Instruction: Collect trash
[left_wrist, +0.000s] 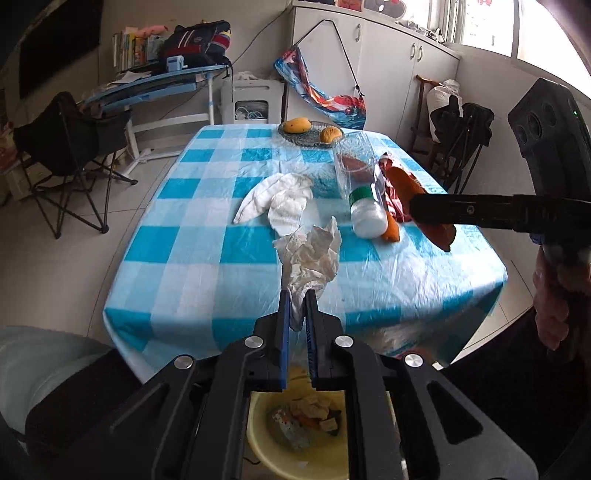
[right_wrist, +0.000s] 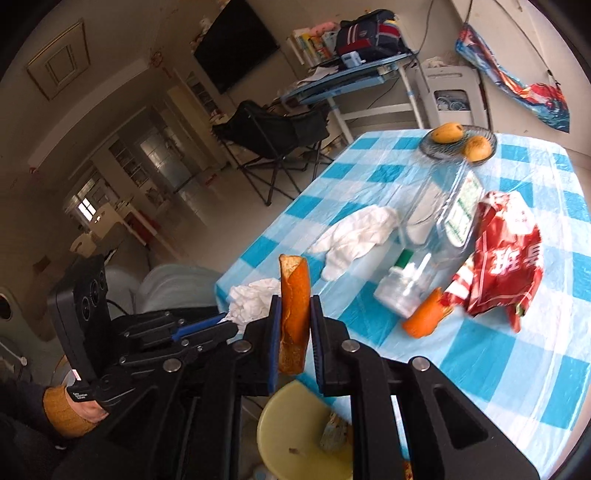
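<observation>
My left gripper (left_wrist: 297, 295) is shut on a crumpled white tissue (left_wrist: 314, 254), held off the near edge of the checked table (left_wrist: 207, 236). My right gripper (right_wrist: 295, 301) is shut on a strip of orange peel (right_wrist: 294, 295); in the left wrist view the peel (left_wrist: 439, 236) hangs from the right gripper's fingers (left_wrist: 424, 212). Below both stands a yellow bin (right_wrist: 284, 424) with scraps inside, also seen in the left wrist view as the bin (left_wrist: 266, 443). On the table lie a clear plastic bottle (right_wrist: 428, 258), a second orange peel piece (right_wrist: 424, 314), a red snack bag (right_wrist: 506, 258) and a white cloth (right_wrist: 354, 236).
A glass dish (right_wrist: 432, 151) with two yellow fruits sits at the table's far end. A black folding chair (left_wrist: 70, 147) stands left of the table, another (left_wrist: 465, 140) at the right. A desk with books and a bag (left_wrist: 192, 44) lines the back wall.
</observation>
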